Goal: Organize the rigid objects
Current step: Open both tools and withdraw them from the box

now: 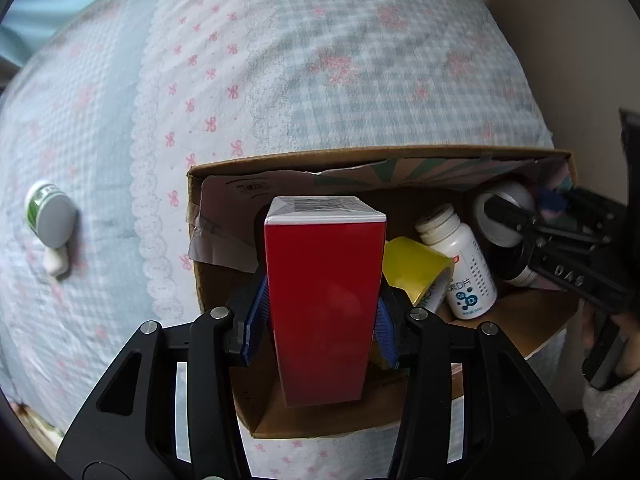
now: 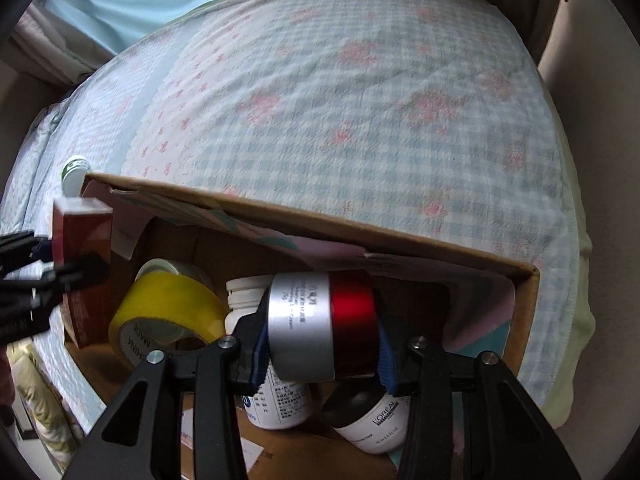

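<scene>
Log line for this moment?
left gripper: red box, over carton | right gripper: red-silver jar, over carton | small jar: outside

I'm over a bed (image 1: pixel 360 80) spread with a blue-checked, pink-flowered cover. An open cardboard box (image 1: pixel 360 160) sits on it at the 6 o'clock end. At 9 o'clock, well apart, a green-and-white jar (image 1: pixel 50 214) lies beside a small white piece (image 1: pixel 56 264).

The red rectangular carton (image 1: pixel 324 304) hides part of the yellow tape roll (image 1: pixel 412 272). Behind the silver-and-red cylindrical jar (image 2: pixel 324 324), the white plastic pill bottle (image 2: pixel 280 404) and dark-capped white bottle (image 2: pixel 372 420) are half covered, their small print unreadable.
</scene>
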